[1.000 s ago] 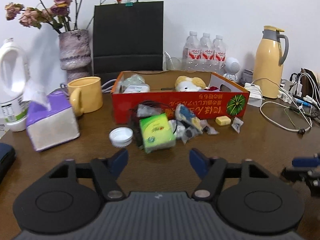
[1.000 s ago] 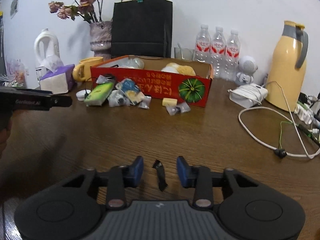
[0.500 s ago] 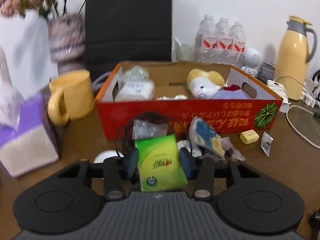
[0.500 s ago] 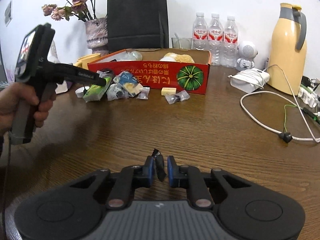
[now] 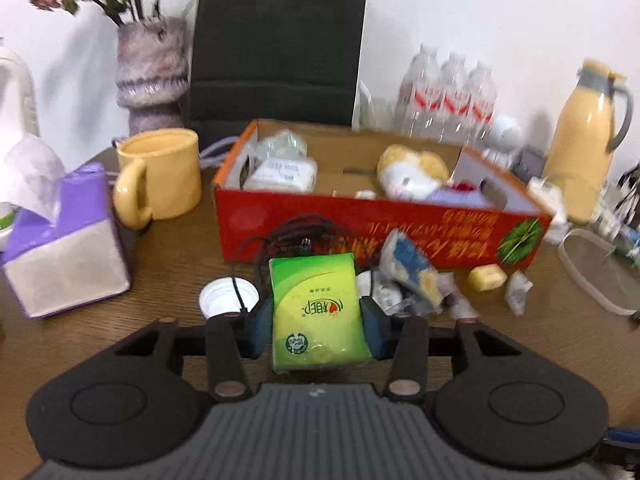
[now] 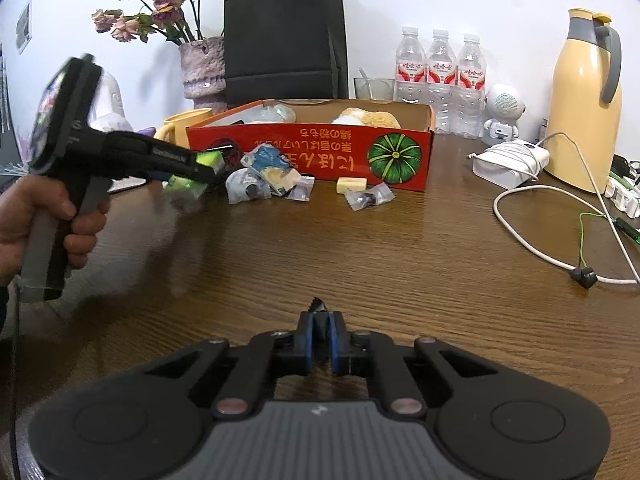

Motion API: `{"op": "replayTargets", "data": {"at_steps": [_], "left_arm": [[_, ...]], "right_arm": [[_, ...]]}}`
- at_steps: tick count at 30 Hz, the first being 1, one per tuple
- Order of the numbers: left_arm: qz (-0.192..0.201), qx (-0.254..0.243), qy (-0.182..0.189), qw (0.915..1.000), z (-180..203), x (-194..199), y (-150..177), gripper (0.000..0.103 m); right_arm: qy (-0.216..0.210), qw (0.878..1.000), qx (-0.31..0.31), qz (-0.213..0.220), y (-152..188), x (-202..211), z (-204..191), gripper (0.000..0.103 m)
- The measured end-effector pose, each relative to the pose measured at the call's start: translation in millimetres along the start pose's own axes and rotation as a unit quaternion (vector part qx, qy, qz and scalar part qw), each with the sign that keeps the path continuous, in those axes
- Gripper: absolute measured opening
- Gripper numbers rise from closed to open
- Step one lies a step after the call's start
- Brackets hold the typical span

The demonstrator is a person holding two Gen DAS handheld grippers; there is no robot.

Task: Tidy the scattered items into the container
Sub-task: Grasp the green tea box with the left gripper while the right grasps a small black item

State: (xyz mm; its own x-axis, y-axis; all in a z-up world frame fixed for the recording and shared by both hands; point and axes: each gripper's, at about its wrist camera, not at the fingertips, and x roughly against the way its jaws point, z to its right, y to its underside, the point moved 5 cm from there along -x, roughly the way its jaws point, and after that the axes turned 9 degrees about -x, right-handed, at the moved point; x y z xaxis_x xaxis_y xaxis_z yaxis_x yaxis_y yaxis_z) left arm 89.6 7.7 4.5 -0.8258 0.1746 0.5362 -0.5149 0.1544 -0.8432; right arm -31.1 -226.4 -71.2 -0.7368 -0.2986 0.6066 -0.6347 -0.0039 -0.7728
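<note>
Left tongs (image 5: 316,322) now closing round green packet (image 5: 316,312), seemingly lifted, right tongs (image 6: 320,342) now pinching black scrap (image 6: 319,309)

Left gripper (image 5: 317,322) closing, pads on both sides of its load; right gripper (image 6: 320,340) clamped tight.
</note>
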Motion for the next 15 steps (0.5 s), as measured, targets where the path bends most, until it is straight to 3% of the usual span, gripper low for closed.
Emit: {"op": "replayTargets", "data": {"at_steps": [3,6,11,15], "left_arm": [[0.04,0.009,0.015,0.999,0.0,37.8,-0.3,0.046],[0.071,0.003,0.0,0.9975,-0.8,77.9,7.6,0.046],[0.078,-0.033,-0.044,0.9954,9.5,126.0,44.3,0.046],[0.083,-0.055,-0.055,0.9935,21.5,151.0,65.7,0.046]], "right_arm": [[0.001,1.0,-0.004,0.015,-2.1,7.2,-3.3,0.007],[0.002,0.999,-0.012,0.034,-6.5,17.9,-5.1,0.007],[0.008,0.996,-0.032,0.085,-13.2,40.2,-5.7,0.007],[0.015,0.992,-0.067,0.104,-16.2,48.6,-2.7,0.007]]}}
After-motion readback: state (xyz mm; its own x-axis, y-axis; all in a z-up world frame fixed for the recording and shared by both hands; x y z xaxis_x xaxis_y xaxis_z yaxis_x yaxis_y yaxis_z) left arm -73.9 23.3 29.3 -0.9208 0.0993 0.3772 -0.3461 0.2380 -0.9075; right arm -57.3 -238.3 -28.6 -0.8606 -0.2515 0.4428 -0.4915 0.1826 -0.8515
